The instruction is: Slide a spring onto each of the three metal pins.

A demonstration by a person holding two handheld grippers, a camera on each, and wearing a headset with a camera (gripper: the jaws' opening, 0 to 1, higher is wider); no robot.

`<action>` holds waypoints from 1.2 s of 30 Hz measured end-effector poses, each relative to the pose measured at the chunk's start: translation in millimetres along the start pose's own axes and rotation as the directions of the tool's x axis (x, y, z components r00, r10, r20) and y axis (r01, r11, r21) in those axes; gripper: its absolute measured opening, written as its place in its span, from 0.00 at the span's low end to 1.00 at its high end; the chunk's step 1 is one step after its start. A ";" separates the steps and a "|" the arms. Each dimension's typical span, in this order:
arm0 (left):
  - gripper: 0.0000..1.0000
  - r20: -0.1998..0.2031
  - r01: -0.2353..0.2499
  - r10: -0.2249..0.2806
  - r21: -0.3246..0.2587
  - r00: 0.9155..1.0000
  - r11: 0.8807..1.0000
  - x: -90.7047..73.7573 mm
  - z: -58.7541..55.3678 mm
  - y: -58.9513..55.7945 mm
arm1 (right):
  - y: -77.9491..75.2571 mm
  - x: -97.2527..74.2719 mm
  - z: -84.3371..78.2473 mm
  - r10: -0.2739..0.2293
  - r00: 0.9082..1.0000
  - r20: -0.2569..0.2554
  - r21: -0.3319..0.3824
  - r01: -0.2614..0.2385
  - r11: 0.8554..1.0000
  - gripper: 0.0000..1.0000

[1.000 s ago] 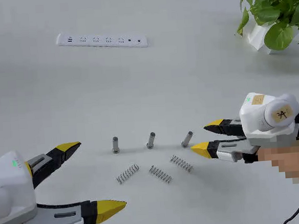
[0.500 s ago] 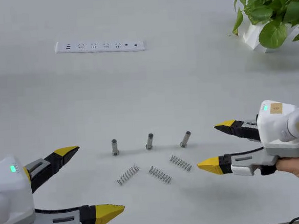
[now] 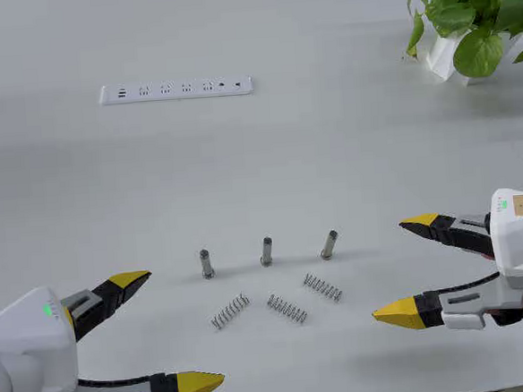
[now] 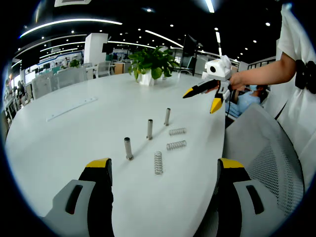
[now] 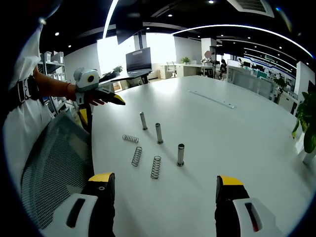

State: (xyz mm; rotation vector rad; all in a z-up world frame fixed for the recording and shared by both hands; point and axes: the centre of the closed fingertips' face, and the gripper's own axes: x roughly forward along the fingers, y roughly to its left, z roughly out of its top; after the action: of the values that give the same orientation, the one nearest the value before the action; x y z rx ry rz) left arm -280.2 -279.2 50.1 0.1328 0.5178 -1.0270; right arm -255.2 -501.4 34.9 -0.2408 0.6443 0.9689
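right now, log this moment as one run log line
left gripper: open, empty | right gripper: open, empty | springs: three loose on table | pins: three upright, bare

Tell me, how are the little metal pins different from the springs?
The pins stand upright on the table; the springs lie flat on it. The pins are solid rods; the springs are coiled wire. The pins form the farther row; the springs lie nearer the person. Both come in threes and look metallic; no spring is on a pin yet.

Bright, even overhead light — soft shadows, sharp focus; fisheye views bend at edges.
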 end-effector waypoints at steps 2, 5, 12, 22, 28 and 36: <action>0.80 -0.033 0.001 -0.001 0.007 0.999 1.000 3.3 -3.3 0.3 | -1.8 -3.2 -4.5 -0.009 1.000 -0.005 0.001 0.009 1.000 0.83; 0.70 -0.085 0.010 -0.010 -0.003 0.996 1.000 10.4 -8.6 0.1 | -3.7 -6.4 -9.4 -0.017 1.000 -0.003 0.003 0.017 1.000 0.82; 0.46 -0.246 0.000 0.006 0.028 0.969 1.000 27.8 -24.5 5.8 | -2.0 -9.4 -14.3 -0.021 1.000 0.008 0.016 0.021 1.000 0.81; 0.29 -0.403 -0.013 0.030 0.045 0.915 0.999 55.8 -44.2 12.7 | -3.4 -10.2 -16.7 -0.032 0.999 0.019 0.027 0.032 0.999 0.79; 0.24 -0.444 -0.021 0.040 0.047 0.895 0.999 66.3 -52.4 14.4 | -2.1 -11.5 -15.4 -0.038 0.999 0.024 0.032 0.037 0.999 0.78; 0.17 -0.485 -0.035 0.057 0.055 0.873 0.998 67.4 -60.3 18.7 | -0.3 -13.8 -17.8 -0.041 0.999 0.028 0.043 0.040 0.998 0.77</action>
State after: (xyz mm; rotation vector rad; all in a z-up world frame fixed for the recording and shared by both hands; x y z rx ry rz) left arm -257.8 -301.4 -36.7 0.4509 0.9472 -0.9567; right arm -267.6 -519.3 29.2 -0.2010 0.6305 0.9176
